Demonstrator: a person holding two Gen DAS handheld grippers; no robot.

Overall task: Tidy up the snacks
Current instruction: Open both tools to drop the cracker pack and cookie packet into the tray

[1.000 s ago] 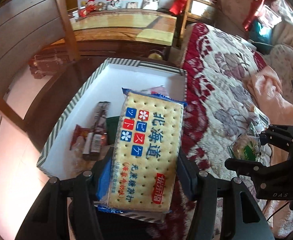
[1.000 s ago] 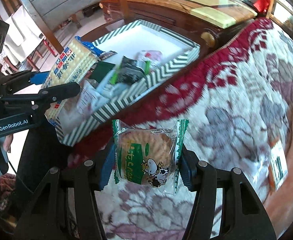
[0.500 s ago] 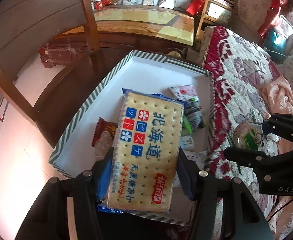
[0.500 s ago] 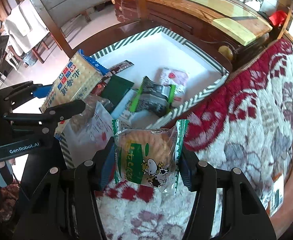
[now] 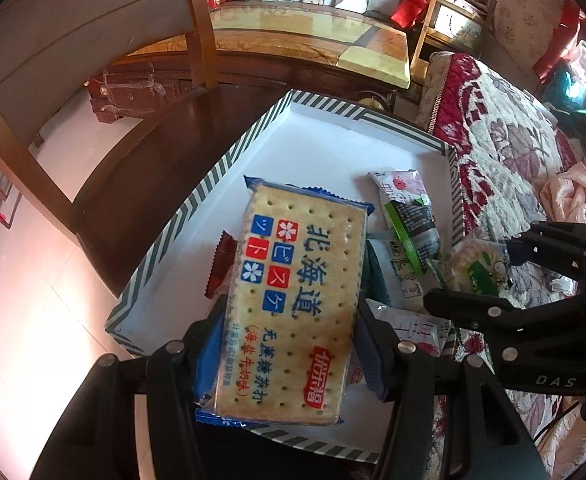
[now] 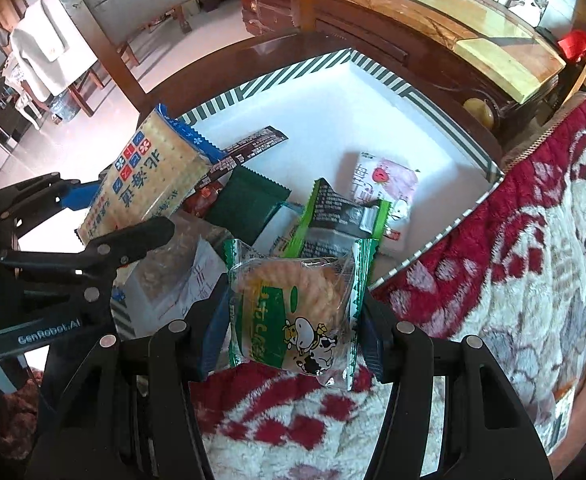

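Observation:
My left gripper (image 5: 289, 344) is shut on a large cracker pack (image 5: 293, 300) with blue Chinese lettering and holds it over the near left part of the white box with a green striped rim (image 5: 197, 204). My right gripper (image 6: 293, 320) is shut on a round biscuit in a green and clear wrapper (image 6: 293, 312), at the box's near edge (image 6: 425, 252). The cracker pack (image 6: 149, 176) and left gripper (image 6: 105, 216) also show in the right wrist view. The biscuit (image 5: 477, 268) shows in the left wrist view, held by the right gripper (image 5: 489, 268).
Several snacks lie in the box: a pink pack (image 6: 385, 184), a black and green pack (image 6: 337, 216), a dark green pack (image 6: 249, 200), a brown bar (image 6: 249, 152). The box sits on a dark wooden table (image 5: 141, 184). A red floral blanket (image 6: 513, 260) lies to the right.
Both grippers have moved over the box with their snacks. The right gripper came off the blanket to the box's near edge. The left gripper shifted further over the box interior.

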